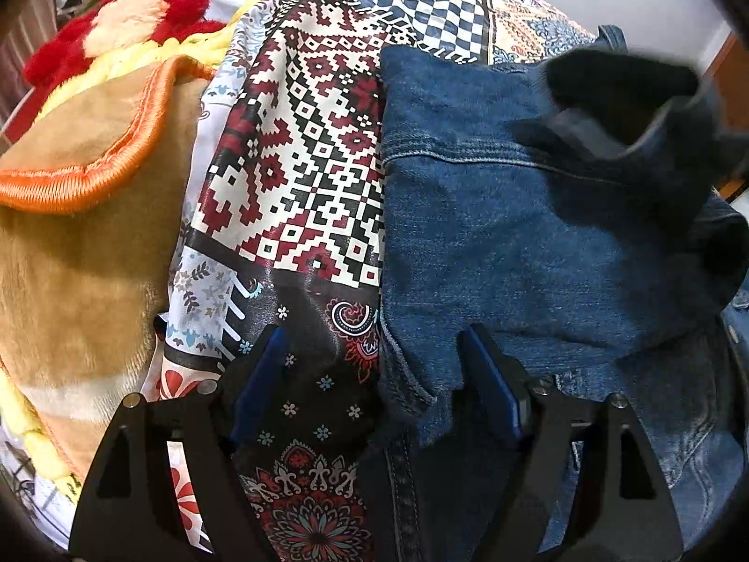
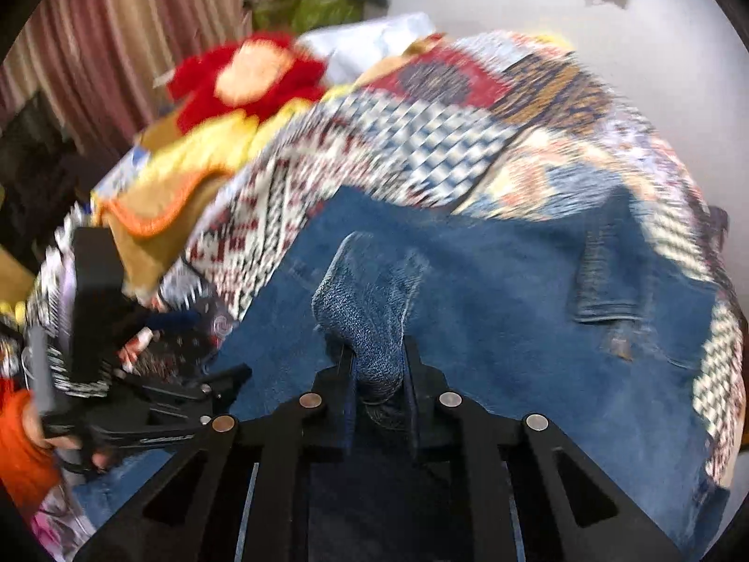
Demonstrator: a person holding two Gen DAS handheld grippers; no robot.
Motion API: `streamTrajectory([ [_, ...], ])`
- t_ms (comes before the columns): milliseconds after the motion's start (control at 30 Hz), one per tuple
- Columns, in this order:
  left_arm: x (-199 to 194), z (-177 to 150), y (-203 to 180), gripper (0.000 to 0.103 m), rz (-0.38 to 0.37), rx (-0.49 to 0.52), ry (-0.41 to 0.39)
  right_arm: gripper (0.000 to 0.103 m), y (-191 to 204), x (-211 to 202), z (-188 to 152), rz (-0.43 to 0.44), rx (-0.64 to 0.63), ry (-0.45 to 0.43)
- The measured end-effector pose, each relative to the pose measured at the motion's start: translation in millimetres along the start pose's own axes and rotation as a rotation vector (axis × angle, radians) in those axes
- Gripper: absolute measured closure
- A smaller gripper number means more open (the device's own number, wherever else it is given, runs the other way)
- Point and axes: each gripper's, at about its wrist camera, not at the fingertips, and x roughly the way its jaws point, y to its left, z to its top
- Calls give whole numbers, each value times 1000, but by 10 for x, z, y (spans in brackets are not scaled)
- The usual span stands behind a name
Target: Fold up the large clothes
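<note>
The right gripper [image 2: 378, 365] has its jaws clamped tight on a bunched fold of the denim jacket [image 2: 491, 290], the cloth pinched up into a ridge between the pads. So the grab on that side looks made. The jacket lies spread across the patterned bedspread [image 2: 421, 140], its left edge running down the middle of the bed in the left wrist view, a sleeve cuff out toward the bed's right side.

Over to the left gripper [image 1: 370, 351]: jaws standing wide apart, holding nothing, poised astride the jacket's [image 1: 515, 234] edge, one finger over the bedspread [image 1: 304, 164], the other over denim. My read: this is the pick-up ahead of a fold, one side gripped, the other not yet. The next move calls for the left jaws to settle onto that hem and close, then both hands to lift and carry the cloth across together, keeping it taut.

Brands, labels, writing? None legible on the jacket. A tan plush blanket [image 1: 84, 187] with an orange border sits at the bed's left side.
</note>
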Motion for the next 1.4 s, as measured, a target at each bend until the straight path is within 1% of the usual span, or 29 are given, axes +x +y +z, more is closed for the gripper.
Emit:
streamTrajectory([
  [167, -42, 55, -54, 26, 42, -2, 8, 90, -446, -577, -76, -26, 112, -95],
  [267, -313, 119, -145, 26, 75, 21, -57, 90, -761, -877, -222, -37, 188, -142],
  [333, -503, 179, -235, 26, 66, 38, -101, 90, -924, -1018, -331, -58, 223, -165],
  [400, -719, 259, -398, 25, 51, 66, -151, 90, -1105, -1123, -466, -64, 260, -171],
  [467, -854, 338, -589, 25, 42, 103, -184, 90, -1277, -1186, -628, -59, 306, -172],
  [500, -872, 388, -687, 24, 38, 118, -194, 90, -1326, -1199, -689, -60, 316, -172],
  [533, -944, 369, -788, 23, 31, 140, -210, 90, -1402, -1212, -776, -58, 332, -170],
  [567, -971, 392, -920, 21, 26, 163, -224, 90, -1443, -1210, -837, -56, 341, -166],
  [633, -961, 438, -1157, 18, 27, 199, -237, 90, -1555, -1200, -992, -42, 368, -155],
  [733, -819, 432, -1472, 18, 11, 249, -208, 90, -1695, -1182, -1190, -18, 400, -139],
  [833, -558, 425, -1666, 18, -26, 251, -122, 90, -1786, -1171, -1335, 6, 427, -134],
  [867, -433, 414, -1715, 18, -46, 246, -79, 90, -1806, -1178, -1378, 9, 434, -135],
  [967, -215, 347, -1818, 18, -50, 261, 0, 90, -1857, -1184, -1497, 14, 455, -133],
  [1067, -179, 305, -1830, 14, -36, 271, -22, 89, -1907, -1160, -1614, 22, 480, -118],
  [1200, -142, 288, -1792, 10, -42, 266, -11, 89, -2027, -1058, -1786, 28, 537, -89],
  [1267, -136, 275, -1794, 10, -44, 265, -10, 89, -2091, -1027, -1875, -19, 554, -79],
  [1333, -136, 269, -1786, 10, -47, 265, -10, 89, -2158, -1043, -1955, -101, 555, -65],
  [1400, -126, 267, -1788, 10, -50, 266, -9, 89, -2238, -1055, -2051, -144, 557, -33],
])
